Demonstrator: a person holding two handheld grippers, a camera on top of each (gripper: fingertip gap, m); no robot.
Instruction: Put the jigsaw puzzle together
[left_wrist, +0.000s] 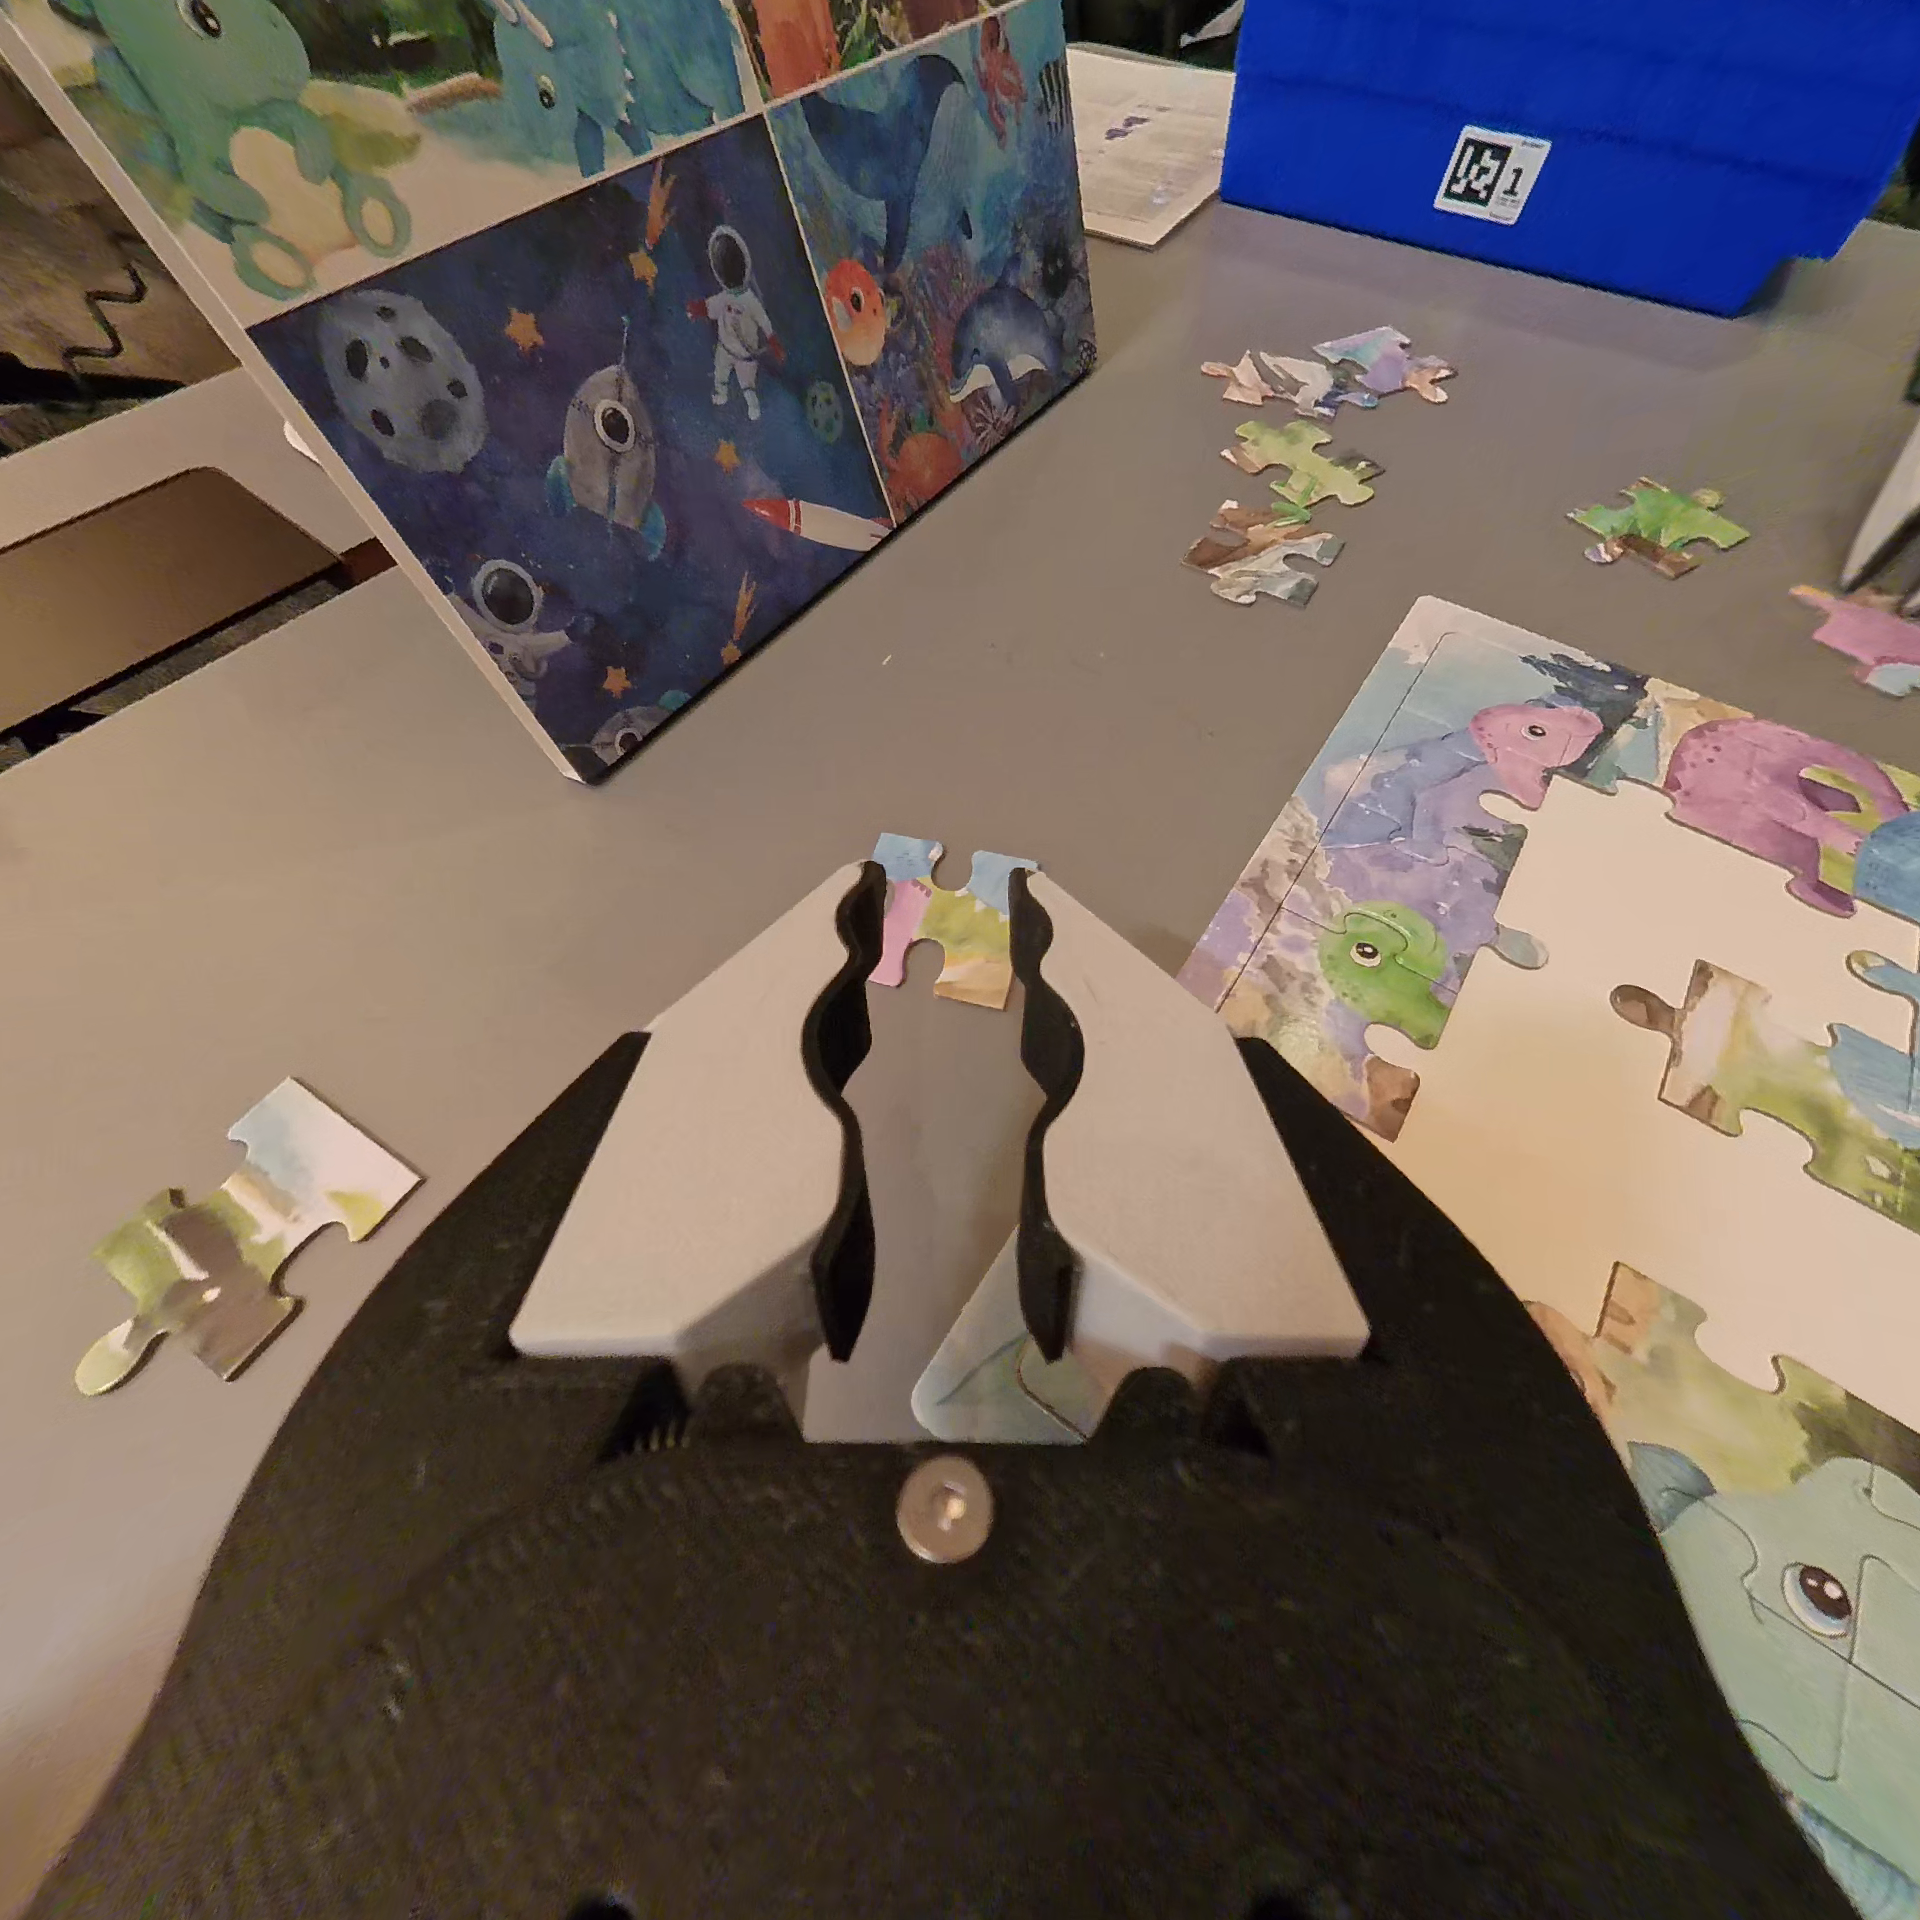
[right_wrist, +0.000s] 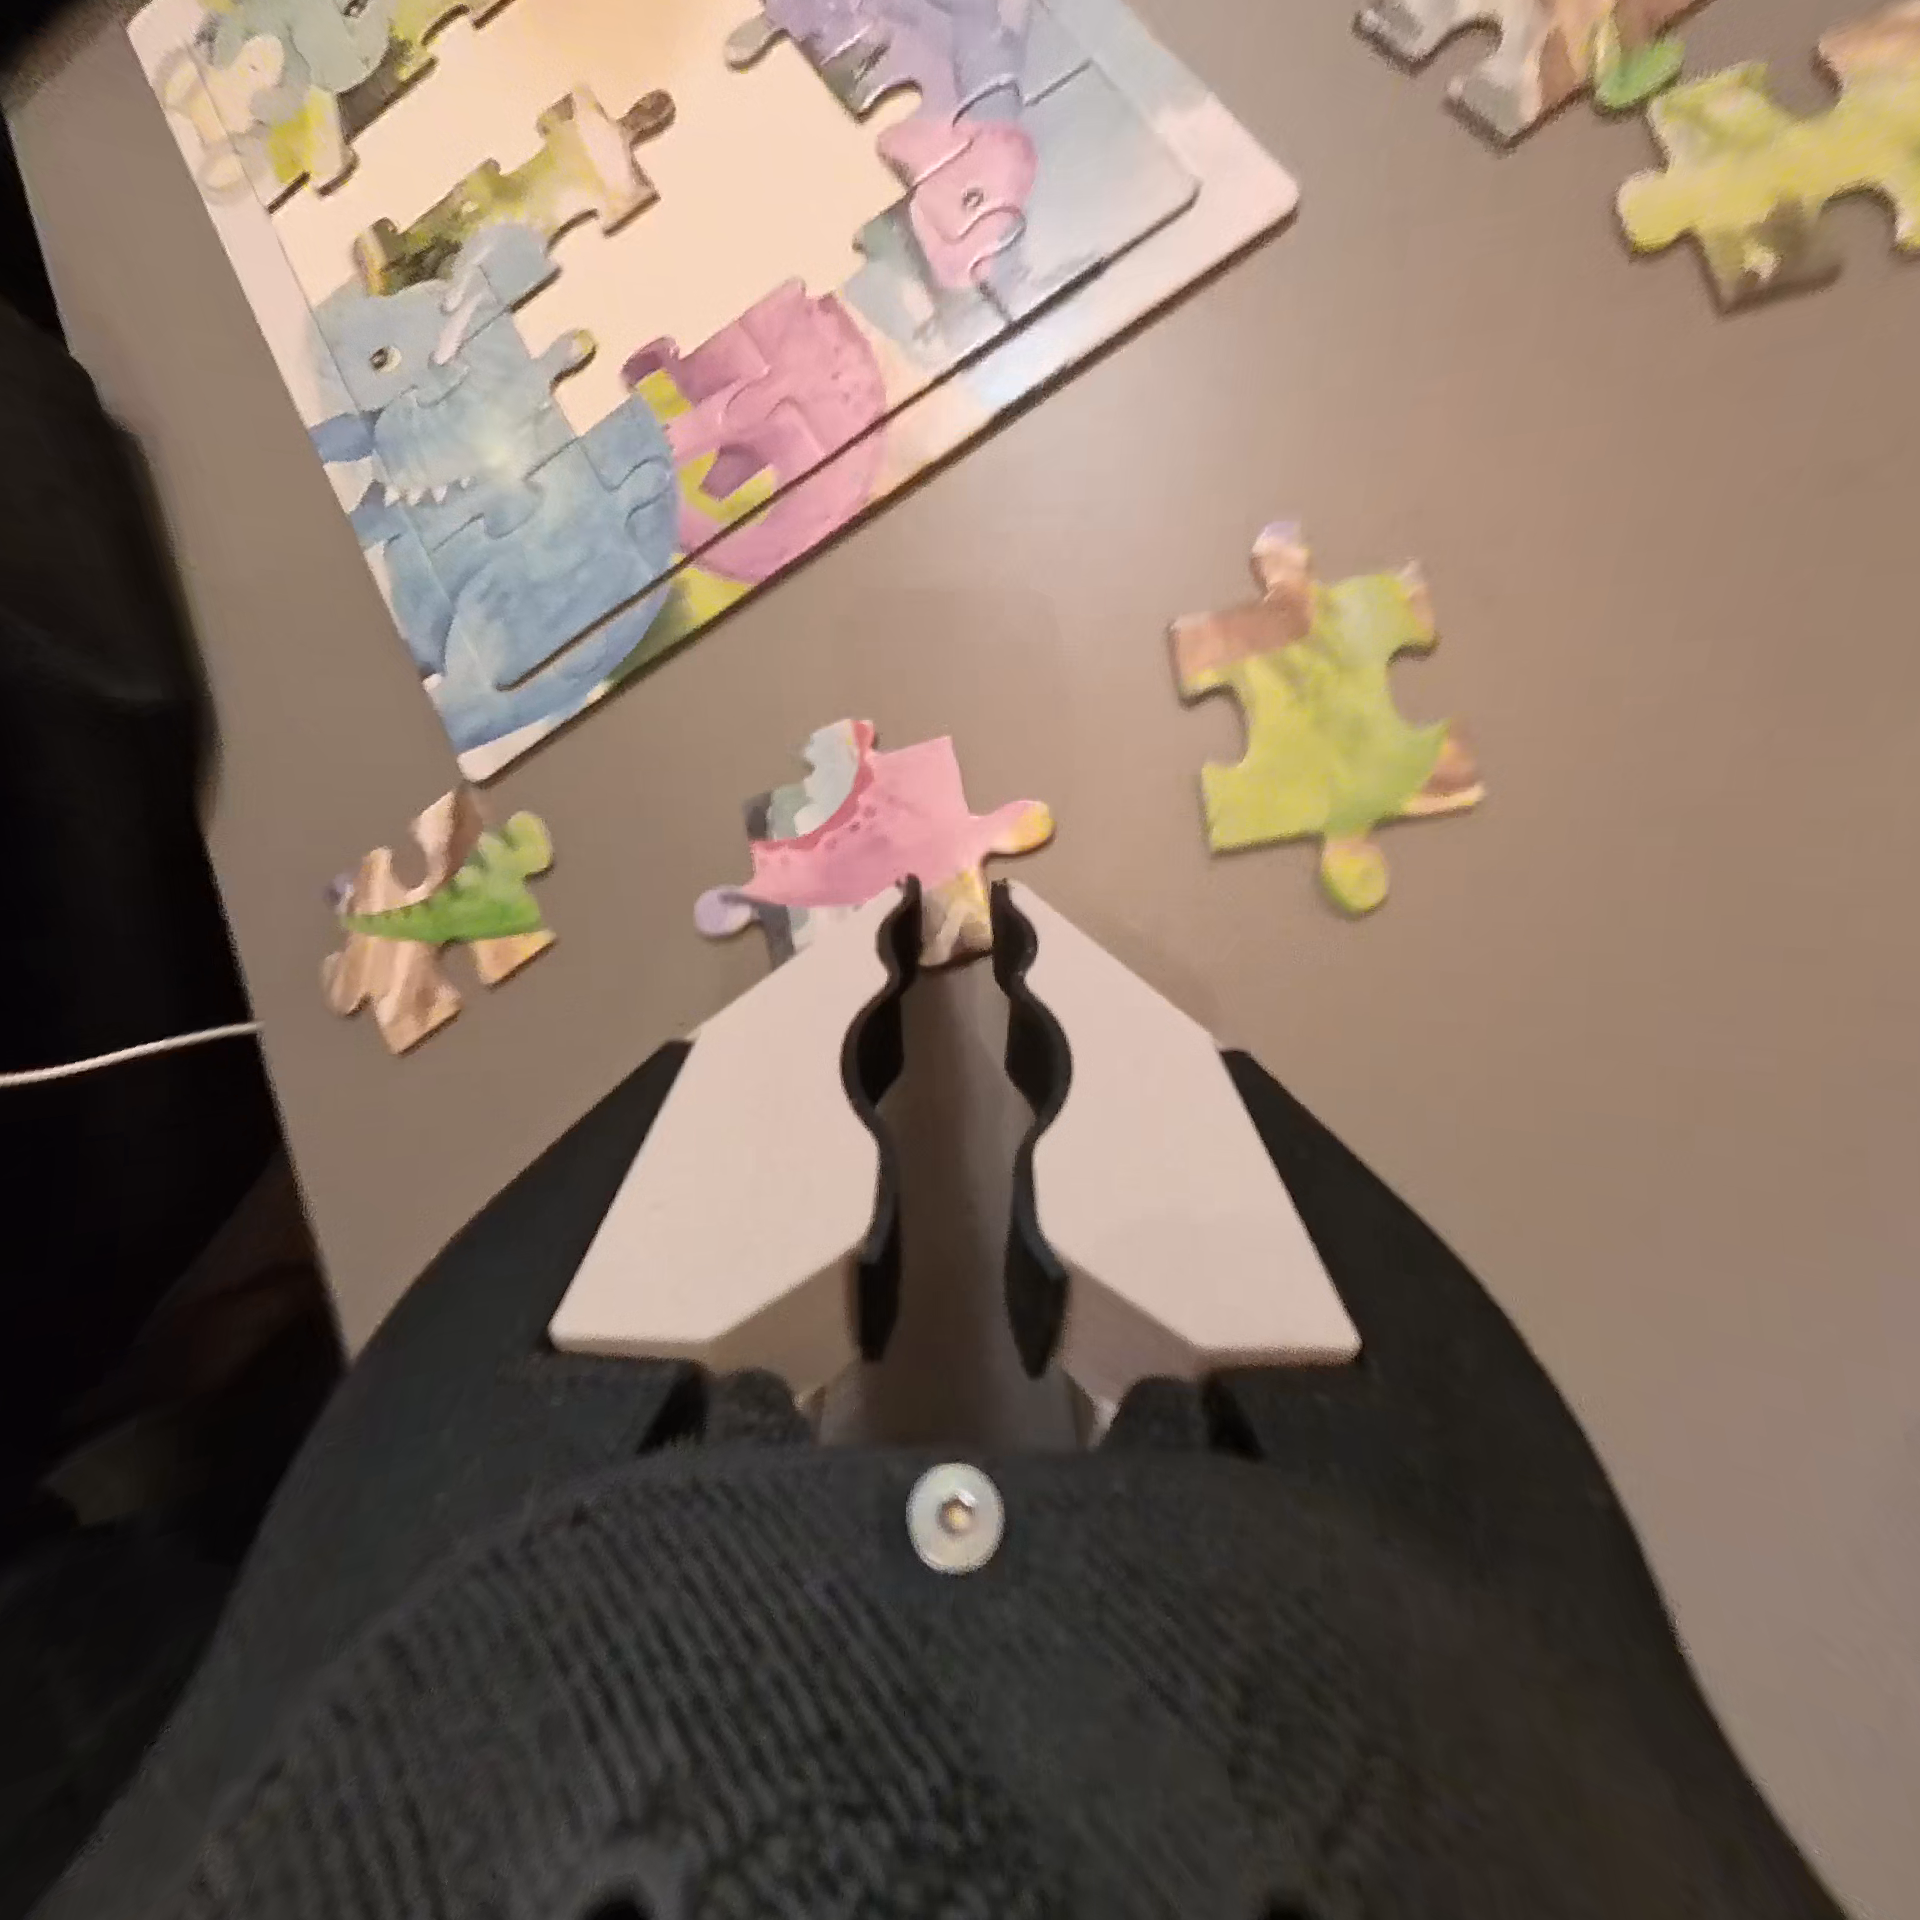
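A puzzle tray (left_wrist: 1579, 1049) lies on the grey table at the right, with dinosaur pieces fitted round its rim and a bare cream middle; it also shows in the right wrist view (right_wrist: 727, 156). My left gripper (left_wrist: 948, 883) is shut on a pale blue, pink and green piece (left_wrist: 951, 930), left of the tray. My right gripper (right_wrist: 951, 894) is shut on a pink piece (right_wrist: 883, 821), held by its lower tab just above the table near the tray's corner. Loose pieces lie around: one (left_wrist: 249, 1236) by my left gripper, and a green one (right_wrist: 1335, 717).
An upright puzzle box (left_wrist: 644, 436) stands at the back left. A blue bin (left_wrist: 1558, 135) and a paper sheet (left_wrist: 1143, 135) are at the back. Several loose pieces (left_wrist: 1299, 457) lie beyond the tray. A small green piece (right_wrist: 442, 914) sits near the table's edge. Spacing between my two grippers at the tips: around 35 cm.
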